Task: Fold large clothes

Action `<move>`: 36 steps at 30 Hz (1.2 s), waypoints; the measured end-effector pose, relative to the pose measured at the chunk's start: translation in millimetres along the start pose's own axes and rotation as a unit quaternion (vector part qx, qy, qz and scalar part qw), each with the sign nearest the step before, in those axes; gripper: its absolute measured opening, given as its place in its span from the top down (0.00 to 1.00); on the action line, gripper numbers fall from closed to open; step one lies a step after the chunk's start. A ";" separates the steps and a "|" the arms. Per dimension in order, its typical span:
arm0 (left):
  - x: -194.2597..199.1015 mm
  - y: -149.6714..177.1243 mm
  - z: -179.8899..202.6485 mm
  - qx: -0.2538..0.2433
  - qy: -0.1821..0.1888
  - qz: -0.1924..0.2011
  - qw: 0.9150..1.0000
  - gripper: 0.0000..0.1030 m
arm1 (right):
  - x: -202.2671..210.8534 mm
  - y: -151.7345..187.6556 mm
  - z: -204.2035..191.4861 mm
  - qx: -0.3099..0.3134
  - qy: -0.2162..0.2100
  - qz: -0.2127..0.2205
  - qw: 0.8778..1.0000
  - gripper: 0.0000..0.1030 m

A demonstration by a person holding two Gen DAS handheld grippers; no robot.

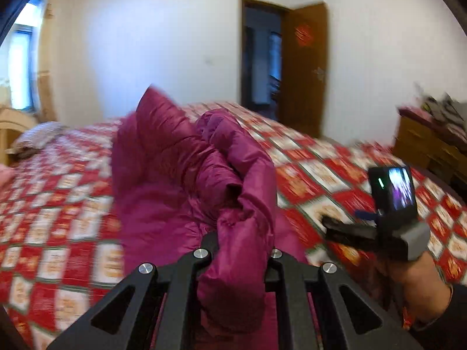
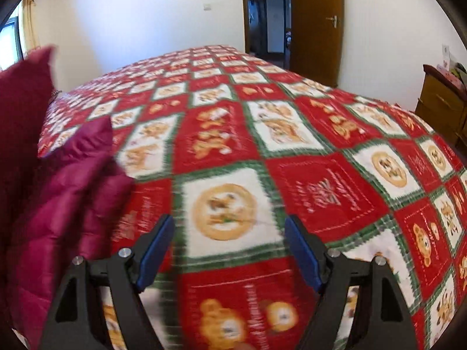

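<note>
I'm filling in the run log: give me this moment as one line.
left gripper: shut on magenta jacket | right gripper: open, nothing held | jacket bunched, partly raised above bedspread | fold unfinished

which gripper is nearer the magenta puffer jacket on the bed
Left. The left gripper is shut on a fold of the magenta quilted puffer jacket; the right gripper is open over the red patterned bedspread, beside the jacket.

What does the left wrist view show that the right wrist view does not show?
Only the left wrist view: the left claw shut on the padded magenta jacket, a striped pillow, and the right claw's body in a hand. Only the right wrist view: the right claw open with nothing in it. Both: the jacket, the red-and-white checked bedspread, the brown wooden door.
</note>
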State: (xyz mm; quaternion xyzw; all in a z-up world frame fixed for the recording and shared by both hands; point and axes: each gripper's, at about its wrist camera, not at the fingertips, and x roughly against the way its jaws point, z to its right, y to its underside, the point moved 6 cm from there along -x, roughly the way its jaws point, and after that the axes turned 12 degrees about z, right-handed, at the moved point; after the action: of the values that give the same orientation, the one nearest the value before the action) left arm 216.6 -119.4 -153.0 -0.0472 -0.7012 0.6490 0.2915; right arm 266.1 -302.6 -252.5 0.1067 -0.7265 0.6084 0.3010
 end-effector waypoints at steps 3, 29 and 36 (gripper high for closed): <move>-26.0 25.2 28.8 -0.044 0.023 -0.035 0.998 0.91 | -6.0 7.3 14.7 -0.011 -0.006 -0.013 1.000 0.24; 23.3 -36.5 -90.3 -0.026 -0.204 -0.006 0.979 0.14 | 52.9 -100.1 -60.7 0.042 -0.068 0.031 0.996 0.55; -40.6 -7.2 -212.6 0.115 -0.338 -0.067 0.932 0.14 | 46.3 -143.7 -177.8 0.126 -0.083 0.007 0.988 0.57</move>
State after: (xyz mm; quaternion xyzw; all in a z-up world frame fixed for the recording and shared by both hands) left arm 352.3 49.0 -163.0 0.2559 -0.6800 0.6820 0.0838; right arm 358.8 -158.3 -94.5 0.1895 -0.6669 0.6863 0.2195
